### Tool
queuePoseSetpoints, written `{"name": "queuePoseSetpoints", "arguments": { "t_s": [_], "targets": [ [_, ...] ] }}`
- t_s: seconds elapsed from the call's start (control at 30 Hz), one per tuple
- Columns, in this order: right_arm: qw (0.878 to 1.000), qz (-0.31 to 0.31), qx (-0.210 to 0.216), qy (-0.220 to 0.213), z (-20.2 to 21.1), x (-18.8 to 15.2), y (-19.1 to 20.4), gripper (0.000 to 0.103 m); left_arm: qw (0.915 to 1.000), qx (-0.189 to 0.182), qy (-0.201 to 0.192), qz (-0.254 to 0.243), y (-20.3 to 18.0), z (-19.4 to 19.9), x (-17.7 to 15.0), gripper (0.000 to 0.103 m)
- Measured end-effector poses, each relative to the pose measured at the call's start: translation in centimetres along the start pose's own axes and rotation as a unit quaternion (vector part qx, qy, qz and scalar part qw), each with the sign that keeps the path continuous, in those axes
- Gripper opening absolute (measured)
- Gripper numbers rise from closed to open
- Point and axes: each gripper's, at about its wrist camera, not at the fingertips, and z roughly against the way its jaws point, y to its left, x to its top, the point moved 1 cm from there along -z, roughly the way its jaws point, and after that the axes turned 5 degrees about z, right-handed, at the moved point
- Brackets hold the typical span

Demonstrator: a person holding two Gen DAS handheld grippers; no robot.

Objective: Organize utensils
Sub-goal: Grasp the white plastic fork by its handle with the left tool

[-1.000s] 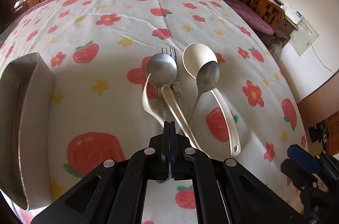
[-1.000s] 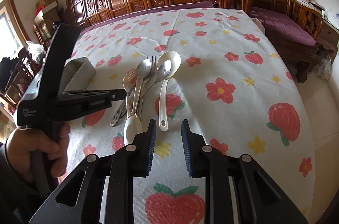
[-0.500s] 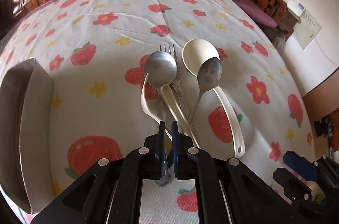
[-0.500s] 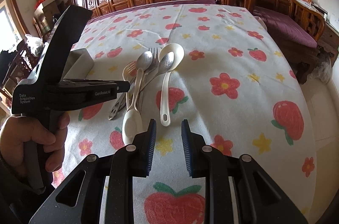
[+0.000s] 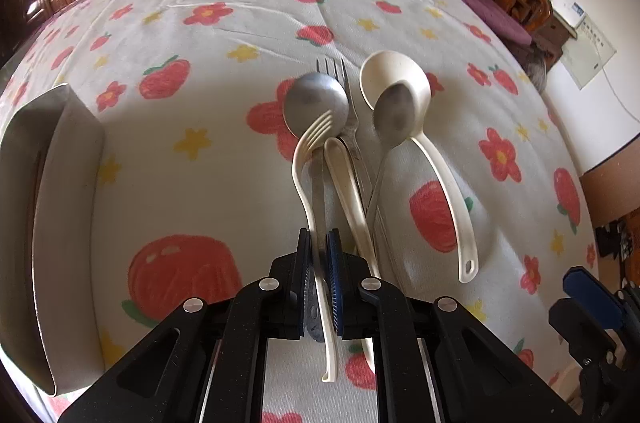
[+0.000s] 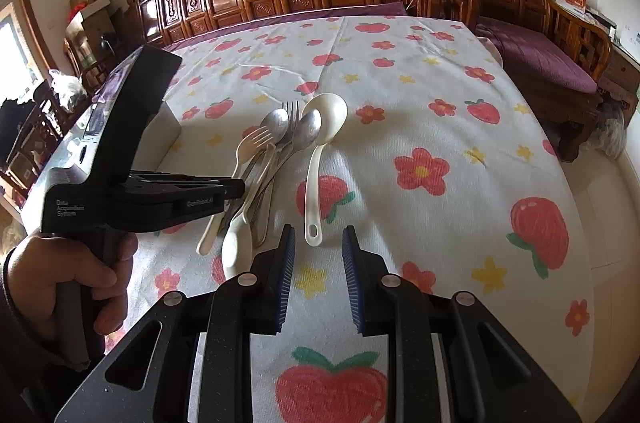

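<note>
The cloth-covered counter [image 5: 200, 23] carries a grey tray [image 5: 64, 183] at the far left and the utensils heaped in the middle. The cream ladle [image 5: 436, 175] is the biggest. It is probably light, stiff plastic, best pinched mid-handle. The two metal spoons [image 5: 316, 103] and the metal fork [image 5: 332, 67] look heavier and slick, and their crossed handles may drag each other. The cream fork [image 5: 308, 147] is thin and light.

The left tongs [image 5: 318, 233], whose jaws have just been opening, stand narrow and appear to pinch the cream fork's handle. The right tongs [image 6: 319, 229] hang moderately apart and empty near the ladle's handle end.

Only the left wrist view shows that handle between the pads. Only the right wrist view shows the cream spoon [image 6: 236, 247], bowl nearest, and the hand [image 6: 80, 283].
</note>
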Motion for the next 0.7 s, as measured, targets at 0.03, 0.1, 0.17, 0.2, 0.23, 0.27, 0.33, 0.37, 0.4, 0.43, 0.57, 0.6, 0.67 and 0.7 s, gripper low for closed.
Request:
{"name": "queuePoseSetpoints", "arguments": {
  "t_s": [0.03, 0.1, 0.17, 0.2, 0.23, 0.27, 0.33, 0.37, 0.4, 0.43, 0.57, 0.6, 0.67, 0.7],
  "targets": [
    [1.0, 0.001, -0.001, 0.0, 0.0, 0.0, 0.0, 0.027, 1.0, -0.001, -0.003, 0.001, 0.1, 0.2, 0.0, 0.008],
    [1.0, 0.004, -0.001, 0.001, -0.1, 0.0, 0.2, 0.027, 1.0, -0.004, -0.008, 0.003, 0.3, 0.7, -0.1, 0.008],
    [1.0, 0.009, 0.0, 0.002, -0.2, 0.1, 0.5, 0.027, 0.9998, -0.007, -0.016, 0.002, 0.7, 1.5, -0.2, 0.008],
    [1.0, 0.011, 0.0, 0.002, -0.3, 0.0, 0.7, 0.027, 0.9997, -0.007, -0.022, -0.001, 0.9, 2.0, -0.3, 0.008],
    [1.0, 0.014, -0.001, 0.003, -0.3, 0.0, 0.9, 0.027, 0.9997, -0.007, -0.024, -0.002, 1.0, 2.3, -0.3, 0.008],
    [1.0, 0.018, -0.002, 0.004, -0.4, 0.0, 1.1, 0.027, 0.9996, -0.009, -0.026, -0.004, 1.3, 2.6, -0.4, 0.008],
    [1.0, 0.025, -0.007, 0.006, -0.6, -0.1, 1.5, 0.027, 0.9996, -0.014, -0.026, -0.005, 1.8, 3.0, -0.4, 0.008],
    [1.0, 0.028, -0.01, 0.008, -0.8, -0.2, 1.7, 0.027, 0.9996, -0.018, -0.023, -0.005, 2.0, 3.1, -0.5, 0.008],
    [0.999, 0.029, -0.011, 0.009, -0.9, -0.3, 1.8, 0.027, 0.9996, -0.021, -0.019, -0.007, 2.3, 3.0, -0.5, 0.008],
    [0.999, 0.03, -0.013, 0.011, -1.0, -0.4, 1.9, 0.027, 0.9996, -0.022, -0.016, -0.01, 2.5, 2.9, -0.5, 0.008],
    [0.999, 0.032, -0.014, 0.018, -1.5, -0.7, 2.1, 0.027, 0.9997, -0.019, -0.005, -0.013, 3.6, 2.2, -1.1, 0.003],
    [0.999, 0.033, -0.014, 0.019, -1.5, -0.8, 2.1, 0.027, 0.9997, -0.021, -0.001, -0.011, 4.0, 1.9, -1.2, 0.003],
    [0.999, 0.035, -0.014, 0.021, -1.7, -0.9, 2.2, 0.027, 0.9995, -0.03, 0.001, -0.002, 4.8, 1.5, -1.6, 0.003],
    [0.999, 0.035, -0.014, 0.022, -1.7, -0.9, 2.3, 0.027, 0.9996, -0.029, -0.002, -0.005, 4.9, 1.5, -1.6, 0.003]
  ]
}}
